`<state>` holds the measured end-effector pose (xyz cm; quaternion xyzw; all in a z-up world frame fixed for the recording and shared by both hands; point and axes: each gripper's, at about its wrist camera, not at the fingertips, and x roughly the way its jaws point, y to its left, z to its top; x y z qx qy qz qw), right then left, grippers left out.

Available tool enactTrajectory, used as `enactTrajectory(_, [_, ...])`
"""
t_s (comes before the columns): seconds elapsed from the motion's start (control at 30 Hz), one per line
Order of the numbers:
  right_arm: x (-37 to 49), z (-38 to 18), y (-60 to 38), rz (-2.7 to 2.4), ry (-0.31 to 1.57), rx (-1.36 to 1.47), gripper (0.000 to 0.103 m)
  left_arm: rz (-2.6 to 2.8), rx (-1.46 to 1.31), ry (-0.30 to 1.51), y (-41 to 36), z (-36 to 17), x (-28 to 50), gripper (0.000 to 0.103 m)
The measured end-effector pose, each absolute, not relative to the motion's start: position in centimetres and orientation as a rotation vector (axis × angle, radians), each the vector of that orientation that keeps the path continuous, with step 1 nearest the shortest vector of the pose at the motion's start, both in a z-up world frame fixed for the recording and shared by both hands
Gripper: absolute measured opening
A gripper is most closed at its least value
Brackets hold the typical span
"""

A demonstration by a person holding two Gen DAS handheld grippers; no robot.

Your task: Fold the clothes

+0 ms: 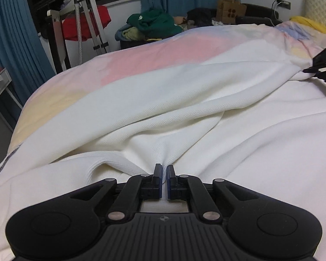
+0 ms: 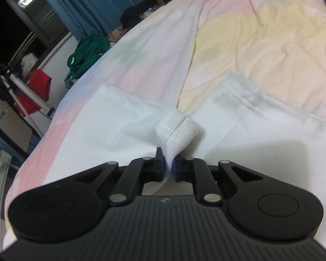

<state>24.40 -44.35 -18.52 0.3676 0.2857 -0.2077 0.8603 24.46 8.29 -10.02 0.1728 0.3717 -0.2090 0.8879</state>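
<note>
Both grippers, left (image 1: 164, 169) and right (image 2: 167, 159), pinch a white garment (image 1: 184, 100) on the bed (image 1: 141, 50), seemingly ready to fold it.

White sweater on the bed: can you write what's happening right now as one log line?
step: fold | left gripper: shut on white sweater | right gripper: shut on ribbed cuff | sweater lies on pastel bedspread
</note>
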Motion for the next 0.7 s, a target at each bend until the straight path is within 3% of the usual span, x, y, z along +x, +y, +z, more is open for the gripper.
enactTrajectory(0.17, [21.7,-16.9,-42.7,-0.506,0.587,0.847,0.017,-0.465,0.348,0.735,8.8,-9.3,23.7,0.033])
enactTrajectory(0.33, [20.2,-15.0,-38.9,-0.518,0.581,0.87,0.052,-0.427,0.171,0.707,11.5,-6.6,22.8,0.062])
enactTrajectory(0.43, [20.4,-14.0,-36.5,-0.502,0.561,0.813,0.062,-0.342,-0.003,0.672,15.0,-5.0,23.3,0.078])
enactTrajectory(0.7, [23.2,-14.8,-33.0,-0.433,0.591,0.762,0.063,0.067,-0.688,0.665,28.5,-6.4,27.8,0.079])
